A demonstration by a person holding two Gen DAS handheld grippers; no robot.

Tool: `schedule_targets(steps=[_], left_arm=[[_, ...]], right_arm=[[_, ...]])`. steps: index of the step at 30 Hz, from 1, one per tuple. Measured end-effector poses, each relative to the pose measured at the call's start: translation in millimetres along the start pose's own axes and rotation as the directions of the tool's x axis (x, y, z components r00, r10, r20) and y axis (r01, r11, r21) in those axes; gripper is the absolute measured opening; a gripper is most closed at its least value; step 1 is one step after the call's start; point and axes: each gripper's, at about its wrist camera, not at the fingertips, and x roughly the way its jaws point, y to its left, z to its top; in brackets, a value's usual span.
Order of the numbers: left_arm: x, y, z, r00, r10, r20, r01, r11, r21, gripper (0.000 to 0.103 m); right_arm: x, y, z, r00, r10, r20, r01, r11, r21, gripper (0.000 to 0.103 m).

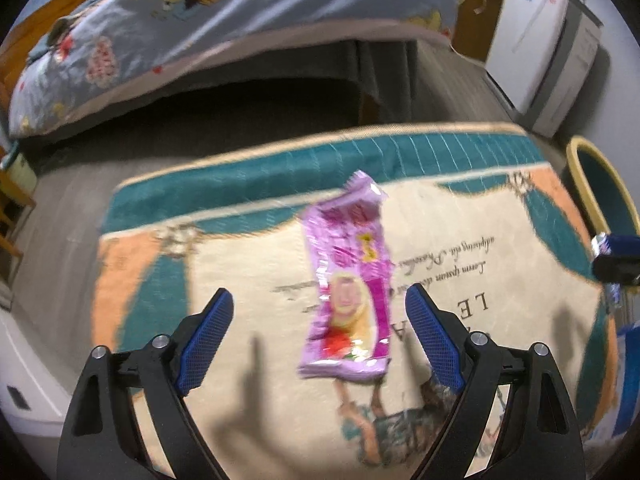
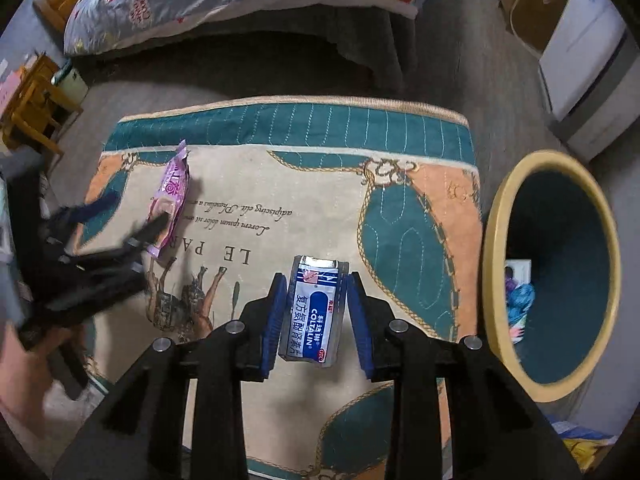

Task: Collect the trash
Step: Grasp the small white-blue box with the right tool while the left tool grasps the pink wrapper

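We had two pieces of trash in play on the rug [image 2: 320,184]. Our right gripper [image 2: 316,312] held a blue-and-white medicine box [image 2: 312,312] marked COLTALIN, its blue pads pressed against the box's two long sides, with the box raised above the rug and pointing forward. Just to its right stood the yellow-rimmed bin [image 2: 492,264], tipped toward the camera, with some coloured scraps already visible inside.

Our left gripper [image 1: 320,320] hovered over a pink snack wrapper [image 1: 348,292] that lay flat on the rug, lengthwise between the fingers. Those fingers stood wide apart, one on each side of the wrapper and clear of it. The left view was smeared by motion, so we could not tell how close the tips were to the rug.

We judged the wrapper to be the riskier pick. It was thin and lay flush on the pile, so pads closing above it could miss altogether, or pinch rug with it and drag the rug along. Closing across its slick width could also make it buckle and slip out.

For the box, the pads looked to grip only its rear part, so a quick swing toward the bin could let it pivot and fall short of the rim.
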Motion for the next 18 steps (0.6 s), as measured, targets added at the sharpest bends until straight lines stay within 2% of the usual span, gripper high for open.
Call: schedule_targets(steps=[3, 5, 8, 12, 13, 18], left_arm=[[11.7, -7.7, -1.5, 1.000, 0.001, -0.024, 0.000, 0.999, 0.034, 0.067], [17.3, -8.7, -1.9, 0.999, -0.011, -0.048, 0.013, 0.999, 0.032, 0.042], [13.1, -9.9, 0.1, 1.000, -0.002, -0.029, 0.004, 0.999, 0.044, 0.029], [2.1, -16.3, 0.5, 1.000, 0.020, 0.000, -0.020, 0.996, 0.084, 0.020], [-1.0, -18.9, -0.3, 1.000, 0.022, 0.006, -0.022, 0.995, 0.096, 0.015], [-18.5, -31.6, 3.6, 0.999, 0.014, 0.043, -0.019, 0.993, 0.118, 0.012]], right_arm=[[3.8, -3.1, 2.2, 1.000, 0.002, 0.002, -0.002, 1.000, -0.008, 0.031], [6.6, -5.5, 3.1, 1.000, 0.011, -0.003, -0.011, 1.000, -0.003, 0.031], [4.9, -10.5, 4.7, 1.000, 0.021, 0.002, -0.021, 1.000, 0.014, 0.031], [0.8, -14.4, 5.5, 0.999, 0.028, 0.016, -0.029, 0.999, 0.030, 0.031], [-0.7, -15.2, 5.5, 0.999, 0.030, 0.020, -0.031, 0.999, 0.034, 0.031], [-13.7, -16.8, 4.1, 0.998, 0.032, 0.047, -0.034, 0.998, 0.047, 0.031]])
